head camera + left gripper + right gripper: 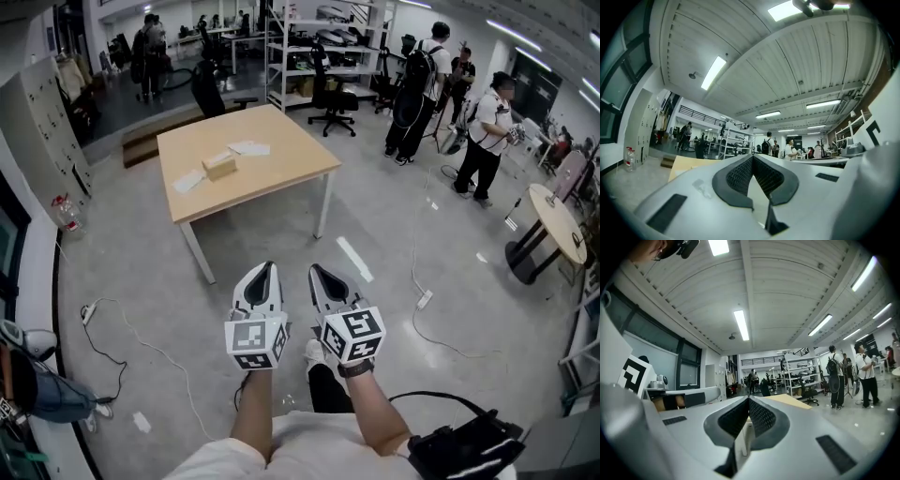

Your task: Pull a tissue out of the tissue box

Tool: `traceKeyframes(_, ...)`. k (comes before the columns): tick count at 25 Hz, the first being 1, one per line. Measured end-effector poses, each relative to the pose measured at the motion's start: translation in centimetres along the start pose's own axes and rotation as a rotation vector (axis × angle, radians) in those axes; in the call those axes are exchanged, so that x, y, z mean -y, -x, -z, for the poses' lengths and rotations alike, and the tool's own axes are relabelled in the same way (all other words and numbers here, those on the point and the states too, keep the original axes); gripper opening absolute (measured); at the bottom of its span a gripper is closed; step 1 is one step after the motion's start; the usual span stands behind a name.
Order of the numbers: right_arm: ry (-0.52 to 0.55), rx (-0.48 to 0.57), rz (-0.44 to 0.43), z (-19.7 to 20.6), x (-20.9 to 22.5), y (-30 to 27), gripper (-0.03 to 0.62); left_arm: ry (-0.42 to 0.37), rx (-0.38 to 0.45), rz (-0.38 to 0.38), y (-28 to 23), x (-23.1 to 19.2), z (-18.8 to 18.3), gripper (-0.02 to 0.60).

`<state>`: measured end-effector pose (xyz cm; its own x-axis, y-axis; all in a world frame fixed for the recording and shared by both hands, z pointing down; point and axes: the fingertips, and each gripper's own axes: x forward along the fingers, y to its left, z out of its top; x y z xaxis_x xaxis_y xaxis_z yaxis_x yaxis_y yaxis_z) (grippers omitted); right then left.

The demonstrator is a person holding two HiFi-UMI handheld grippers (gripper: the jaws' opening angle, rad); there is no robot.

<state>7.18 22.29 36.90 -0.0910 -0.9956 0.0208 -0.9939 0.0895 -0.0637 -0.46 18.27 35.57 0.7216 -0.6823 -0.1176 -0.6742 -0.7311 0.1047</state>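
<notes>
**Both grippers shut, well short of the tissue box**

The tissue box (219, 166) lies flat on the far table (281, 141), its long axis running roughly left to right. White sheets (249, 148) lie just beside it. The left gripper (266, 272) and right gripper (317, 274) hang side by side over the near floor, jaws closed together and holding nothing. A cable (141, 347) trails at near left, and people (487, 131) stand at far right.

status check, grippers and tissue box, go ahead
Both shut, fingers empty: left gripper, right gripper, held out over grey floor. Untouched tan cardboard tissue box on light wooden table, well ahead. Beside box, white sheets, none over it.
</notes>
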Motion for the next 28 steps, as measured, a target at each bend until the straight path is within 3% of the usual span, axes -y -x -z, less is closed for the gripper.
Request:
traceKeyframes(4,-0.018,-0.021,-0.026,1.1,3.5,-5.3,-0.001,-0.013,-0.017,-0.031,-5.7,-2.2,0.8,0.002)
traceKeyframes(9,0.115,0.054,-0.031,-3.4,8.1,-13.5,-0.001,-0.060,-0.010,-0.028,-14.2,-3.8,-0.5,0.002)
traceKeyframes(13,0.078,0.101,-0.093,-5.8,10.7,-19.0,0.000,-0.079,0.005,-0.055,-19.9,-5.8,-1.7,0.002)
traceKeyframes(21,0.050,0.092,-0.158,-5.9,16.2,-27.4,0.000,-0.111,-0.018,-0.108,-29.4,-8.9,-0.3,0.002)
traceKeyframes(28,0.000,0.064,-0.237,-4.7,18.2,-35.2,0.000,-0.129,-0.024,-0.194,-33.8,-13.7,0.2,0.002)
